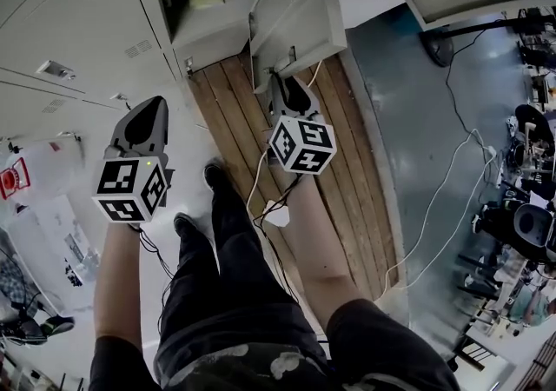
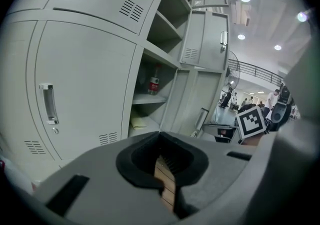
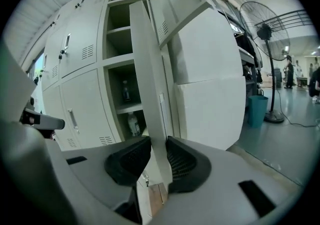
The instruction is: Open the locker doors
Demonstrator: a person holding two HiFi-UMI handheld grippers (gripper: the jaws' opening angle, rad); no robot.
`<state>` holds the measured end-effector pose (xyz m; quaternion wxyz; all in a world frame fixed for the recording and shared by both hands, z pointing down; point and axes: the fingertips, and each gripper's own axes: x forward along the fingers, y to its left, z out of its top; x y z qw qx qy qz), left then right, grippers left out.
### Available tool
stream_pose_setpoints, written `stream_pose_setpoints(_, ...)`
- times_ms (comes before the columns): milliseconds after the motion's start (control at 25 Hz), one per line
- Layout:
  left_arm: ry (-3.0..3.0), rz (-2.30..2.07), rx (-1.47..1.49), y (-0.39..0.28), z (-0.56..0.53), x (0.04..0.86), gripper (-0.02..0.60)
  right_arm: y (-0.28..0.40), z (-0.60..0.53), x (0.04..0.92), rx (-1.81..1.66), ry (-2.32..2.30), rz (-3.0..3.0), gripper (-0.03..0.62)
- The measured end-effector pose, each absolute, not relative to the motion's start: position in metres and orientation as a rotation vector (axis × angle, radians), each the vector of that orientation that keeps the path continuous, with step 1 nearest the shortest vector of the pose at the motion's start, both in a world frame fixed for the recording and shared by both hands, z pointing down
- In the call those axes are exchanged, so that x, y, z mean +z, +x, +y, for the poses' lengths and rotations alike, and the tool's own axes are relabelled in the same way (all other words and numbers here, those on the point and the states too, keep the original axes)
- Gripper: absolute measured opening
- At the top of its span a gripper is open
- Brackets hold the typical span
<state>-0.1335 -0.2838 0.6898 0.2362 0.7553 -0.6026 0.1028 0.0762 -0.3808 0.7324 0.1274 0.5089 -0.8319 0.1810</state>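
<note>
The right gripper (image 1: 287, 87) is clamped on the free edge of an open lower locker door (image 3: 148, 89). In the right gripper view the thin door edge stands upright between the two ribbed pads (image 3: 184, 163), and both pads are pressed against it. The jaws are only as far apart as the sheet is thick. The edge is gripped, presumably because it gives the most leverage for swinging the door about its hinge. The door is seen swung well out from the cabinet, nearly edge-on to the camera, above the wooden floor strip (image 1: 261, 133). The compartment behind it is exposed, with a plastic bottle (image 3: 133, 124) on its shelf.

The left gripper (image 1: 153, 108) is held low and apart from the lockers, pointing toward the cabinet front. Its jaws are drawn almost together, with only a sliver of wooden floor visible through the slit. Nothing is held in them. It is judged to be parked out of the door's swing and ready for the next door.

A closed door (image 2: 82, 89) with a vertical recessed handle (image 2: 48, 104) is seen to the left of the open bay in the left gripper view. A key in a lock seems to show higher up, but it is too small to confirm. Other doors in the bank, upper and right, are already open. The task is judged partly done: the gripped door is well open and the closed left-hand doors remain. A risk is noted of the thin edge slipping from the pads if it is pulled at an angle.
</note>
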Motion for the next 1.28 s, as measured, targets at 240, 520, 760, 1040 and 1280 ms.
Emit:
stream_pose_setpoints(240, 2.082, -1.625, 0.281, -0.124, -0.300, 0.694, 0.009, 0.112, -0.395, 0.734, 0.501, 1.568, -2.356, 0.118)
stream_pose_setpoints(520, 2.110, -1.586, 0.285, -0.110, -0.326, 0.696, 0.009, 0.141, -0.414, 0.734, 0.497, 1.634, -2.297, 0.118)
stream_pose_setpoints(760, 2.121, -1.569, 0.264, -0.105, -0.340, 0.696, 0.009, 0.149, -0.421, 0.736, 0.493, 1.654, -2.265, 0.118)
stream_pose_setpoints(1040, 2.149, -1.550, 0.267, -0.115, -0.325, 0.677, 0.009, 0.145, -0.407, 0.722, 0.512, 1.725, -2.197, 0.184)
stream_pose_setpoints(1280, 2.209, -1.557, 0.283, -0.137, -0.302, 0.645, 0.009, 0.128, -0.377, 0.695, 0.526, 1.787, -2.191, 0.190)
